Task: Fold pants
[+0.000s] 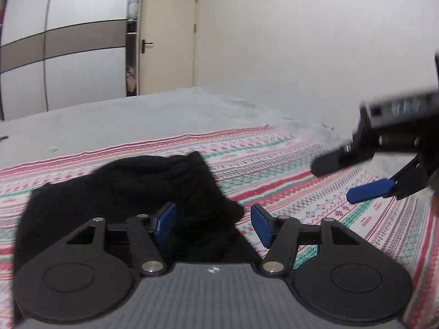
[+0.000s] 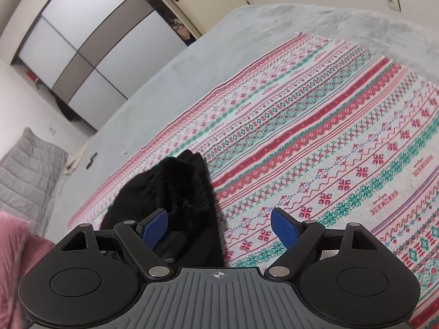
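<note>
One pair of black pants (image 1: 131, 192) is seen here, bunched into a soft, lumpy heap of thick, slightly fuzzy fabric, lying on the near left part of a patterned blanket (image 1: 288, 159). That blanket is a flat woven sheet with knit-style bands in red, teal and white, snowflake and diamond motifs running in rows. It is spread over a pale grey, plush bed cover (image 1: 137, 120).

Two grippers can be counted, each with two blue ribbed pads on black plastic linkage arms. The left gripper (image 1: 214, 223) is held low over the near edge of the pants with its fingers spread wide; the cloth lies beneath and between them but is not pinched. The right gripper (image 2: 219, 229) is also spread wide, with the right edge of the pants heap under its left pad and nothing clamped. In the left wrist view it shows at the far right, blurred, above the blanket.

Further back, one cream door (image 1: 167, 33) and one sliding wardrobe (image 1: 63, 38) with glossy white panels and a brown band are visible.
</note>
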Demonstrator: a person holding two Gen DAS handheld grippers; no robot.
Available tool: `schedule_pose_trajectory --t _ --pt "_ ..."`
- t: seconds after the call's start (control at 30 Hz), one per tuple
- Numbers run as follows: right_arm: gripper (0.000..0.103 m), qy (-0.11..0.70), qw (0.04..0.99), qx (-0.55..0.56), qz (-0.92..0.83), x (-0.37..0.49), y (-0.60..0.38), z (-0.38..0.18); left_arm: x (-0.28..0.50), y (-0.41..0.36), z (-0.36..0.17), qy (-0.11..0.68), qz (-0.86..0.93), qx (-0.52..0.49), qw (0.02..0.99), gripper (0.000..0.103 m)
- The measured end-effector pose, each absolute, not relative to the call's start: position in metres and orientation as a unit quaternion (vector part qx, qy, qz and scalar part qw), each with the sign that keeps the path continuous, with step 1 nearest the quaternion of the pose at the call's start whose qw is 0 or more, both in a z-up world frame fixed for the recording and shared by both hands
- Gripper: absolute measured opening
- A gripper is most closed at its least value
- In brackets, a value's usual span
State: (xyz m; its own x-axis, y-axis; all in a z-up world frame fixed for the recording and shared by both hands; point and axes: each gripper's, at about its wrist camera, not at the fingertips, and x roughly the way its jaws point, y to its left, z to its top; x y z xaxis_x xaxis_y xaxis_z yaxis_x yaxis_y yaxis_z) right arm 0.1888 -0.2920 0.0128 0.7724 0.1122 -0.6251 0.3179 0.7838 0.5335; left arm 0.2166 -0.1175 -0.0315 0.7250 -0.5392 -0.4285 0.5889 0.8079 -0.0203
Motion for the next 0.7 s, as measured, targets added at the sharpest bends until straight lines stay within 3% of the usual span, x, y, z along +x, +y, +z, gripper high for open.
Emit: schedule_pose_trajectory --t 0.2,0.27,0.33,0.43,0.63,0.7 --pt "0.084 0.331 0.893 0.298 -0.059 0.195 -0.287 0.013 0.233 -0.032 -0.014 0.248 -0.218 0.03 0.943 0.093" --pt "0.084 0.327 0.897 0.294 -0.052 0.2 -0.282 0.014 0.243 0.0 -0.014 0.276 -0.203 -0.003 0.94 0.076" --pt "0.084 0.32 0.905 0.279 -0.042 0.208 -0.271 0.014 0.248 0.027 -0.02 0.289 -0.189 -0.037 0.938 0.068" --pt "0.082 0.295 0.929 0.223 -0.022 0.221 -0.244 0.018 0.253 0.057 -0.041 0.294 -0.169 -0.086 0.937 0.066" --pt "0.071 0.263 0.955 0.133 0.019 0.253 -0.195 0.013 0.274 0.058 -0.052 0.332 -0.157 -0.141 0.919 0.064" --pt "0.059 0.268 0.957 0.109 0.018 0.267 -0.186 0.004 0.28 0.049 -0.048 0.328 -0.149 -0.109 0.926 0.064"
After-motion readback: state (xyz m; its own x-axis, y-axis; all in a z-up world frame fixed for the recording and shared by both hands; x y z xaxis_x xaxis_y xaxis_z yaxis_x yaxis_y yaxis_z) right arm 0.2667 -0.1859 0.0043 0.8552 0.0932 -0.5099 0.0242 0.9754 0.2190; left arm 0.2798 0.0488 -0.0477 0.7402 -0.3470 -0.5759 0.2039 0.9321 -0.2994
